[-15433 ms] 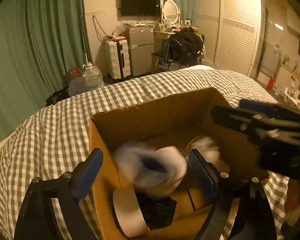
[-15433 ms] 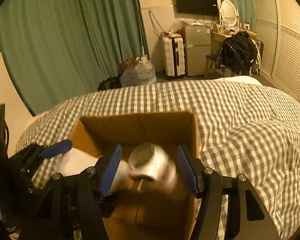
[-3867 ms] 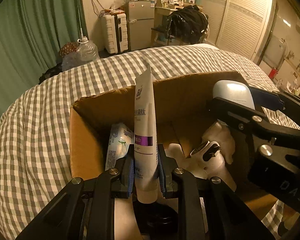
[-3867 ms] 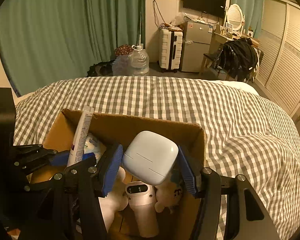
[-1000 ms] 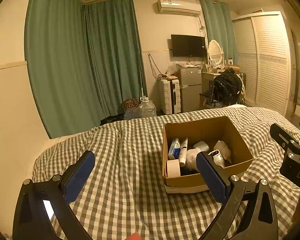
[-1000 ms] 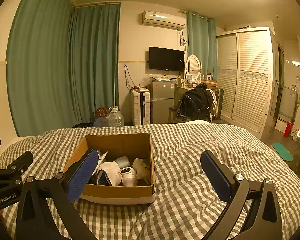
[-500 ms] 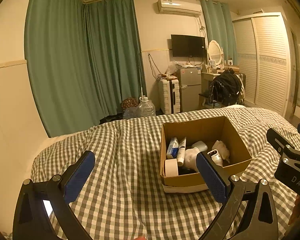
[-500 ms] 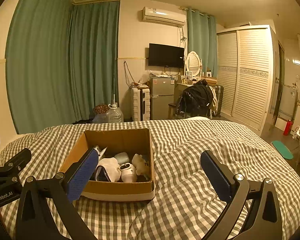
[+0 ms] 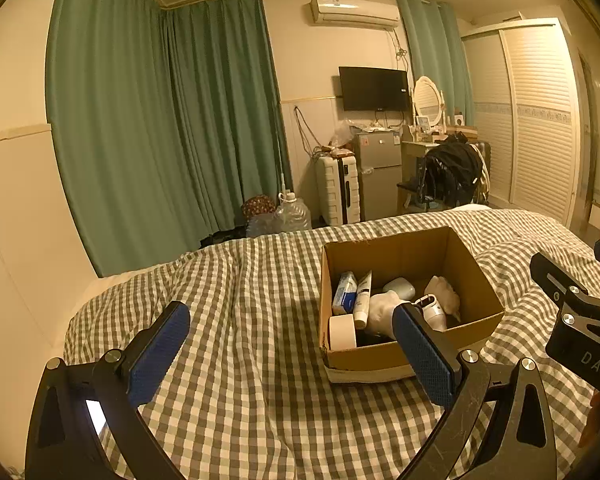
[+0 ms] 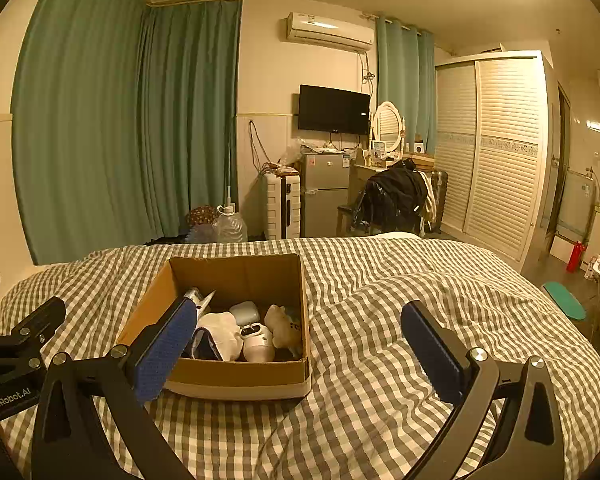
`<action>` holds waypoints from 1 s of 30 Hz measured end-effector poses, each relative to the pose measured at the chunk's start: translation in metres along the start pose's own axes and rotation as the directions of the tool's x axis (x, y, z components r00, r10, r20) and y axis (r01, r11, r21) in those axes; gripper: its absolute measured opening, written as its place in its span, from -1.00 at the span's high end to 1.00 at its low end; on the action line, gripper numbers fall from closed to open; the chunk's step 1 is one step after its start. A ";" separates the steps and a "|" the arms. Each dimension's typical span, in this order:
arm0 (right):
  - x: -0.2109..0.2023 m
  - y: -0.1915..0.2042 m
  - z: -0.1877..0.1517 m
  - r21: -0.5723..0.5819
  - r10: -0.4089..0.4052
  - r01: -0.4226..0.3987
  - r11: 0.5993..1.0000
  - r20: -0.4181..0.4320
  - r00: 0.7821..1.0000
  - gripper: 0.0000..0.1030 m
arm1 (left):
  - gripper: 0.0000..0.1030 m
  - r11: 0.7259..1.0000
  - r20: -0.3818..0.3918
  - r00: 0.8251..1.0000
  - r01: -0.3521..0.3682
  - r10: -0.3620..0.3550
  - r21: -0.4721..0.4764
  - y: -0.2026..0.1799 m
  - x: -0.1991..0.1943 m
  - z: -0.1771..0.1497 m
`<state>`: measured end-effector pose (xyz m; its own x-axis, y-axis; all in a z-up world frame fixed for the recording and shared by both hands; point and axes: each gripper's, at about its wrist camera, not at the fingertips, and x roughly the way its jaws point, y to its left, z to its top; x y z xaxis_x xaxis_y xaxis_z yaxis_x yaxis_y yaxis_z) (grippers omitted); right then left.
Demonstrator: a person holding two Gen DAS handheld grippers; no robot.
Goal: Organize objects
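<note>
An open brown cardboard box [image 9: 404,354] sits flat on the checked bed, holding a roll of white tape [image 9: 342,332] at its near left corner, an upright white tube [image 9: 363,300], a blue-and-white pack [image 9: 343,294], a pale rounded case [image 9: 400,289], a white handheld device [image 10: 258,340] and a beige plush toy [image 10: 284,326].

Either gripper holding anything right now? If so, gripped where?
Nothing is held. The left gripper and the right gripper both have their jaws wide open with only the checkered bedding behind. The items all sit in the cardboard box.
</note>
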<state>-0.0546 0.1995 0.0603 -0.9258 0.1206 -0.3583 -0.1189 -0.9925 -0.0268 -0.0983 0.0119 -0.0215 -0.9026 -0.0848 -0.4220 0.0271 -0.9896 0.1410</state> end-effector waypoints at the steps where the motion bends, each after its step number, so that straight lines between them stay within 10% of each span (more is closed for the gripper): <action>1: 0.000 0.000 0.000 0.000 0.000 0.000 1.000 0.000 1.000 -0.99 | -1.00 1.000 0.001 1.000 0.001 -0.001 0.001 0.000 0.000 0.000; 30: 0.007 0.011 -0.007 -0.016 0.010 -0.011 1.000 -0.030 1.000 -0.99 | -1.00 1.000 -0.014 1.000 0.019 -0.019 0.001 -0.002 0.005 -0.004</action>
<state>-0.0597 0.1894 0.0511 -0.9158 0.1099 -0.3863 -0.1033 -0.9939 -0.0380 -0.1013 0.0127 -0.0274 -0.8969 -0.0678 -0.4370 0.0099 -0.9910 0.1334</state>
